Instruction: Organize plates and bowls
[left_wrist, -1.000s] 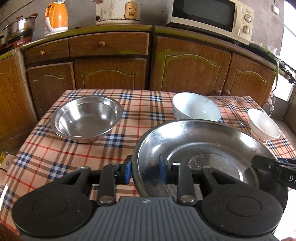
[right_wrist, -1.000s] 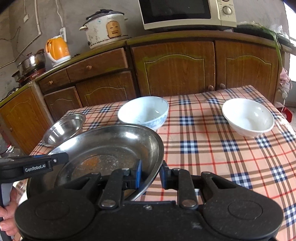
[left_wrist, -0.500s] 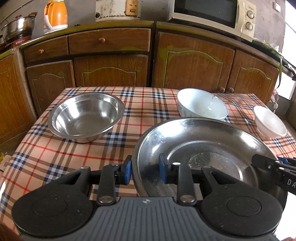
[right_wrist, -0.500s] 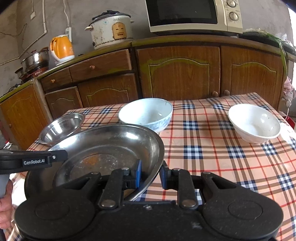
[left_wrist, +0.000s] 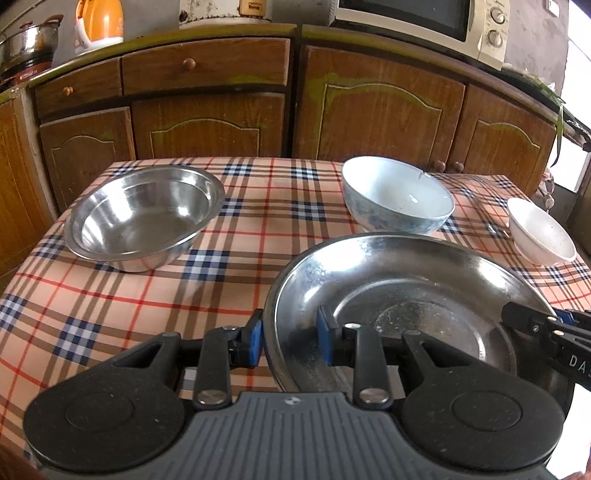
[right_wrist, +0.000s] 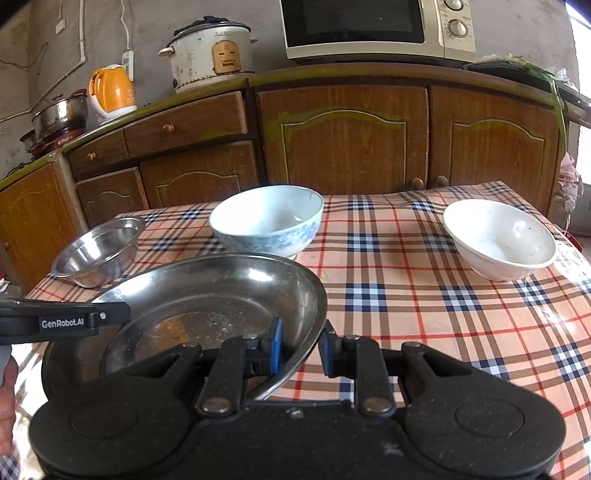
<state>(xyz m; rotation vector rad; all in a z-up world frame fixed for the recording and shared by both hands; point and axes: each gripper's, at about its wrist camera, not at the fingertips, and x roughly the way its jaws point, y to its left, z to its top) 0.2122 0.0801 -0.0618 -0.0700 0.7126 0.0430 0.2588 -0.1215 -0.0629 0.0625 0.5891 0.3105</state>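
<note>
Both grippers hold one steel plate between them. The left gripper (left_wrist: 290, 339) has its blue pads clamped on the plate's left rim, one pad outside the rim and one inside the dish. The right gripper (right_wrist: 301, 347) is closed on the opposite rim in the same manner, one pad inside, one outside. The steel plate (left_wrist: 417, 280) sits low over the near part of the checked tablecloth (left_wrist: 258, 206); whether its base touches the cloth cannot be told. Its floor is dull and scratched, with an orange-brown stain visible in the right wrist view.

On the cloth beyond it stand three bowls, all upright and apart from each other. A steel bowl (left_wrist: 144, 216) is at the left. A blue-patterned porcelain bowl (right_wrist: 266, 219) stands just behind the plate's far rim. A plain white bowl (right_wrist: 498, 238) is at the right, well apart from the plate.

Behind the table runs a wooden cabinet (right_wrist: 343, 136) carrying a microwave (right_wrist: 373, 29), a rice cooker (right_wrist: 212, 53) and an orange kettle (right_wrist: 112, 92).
</note>
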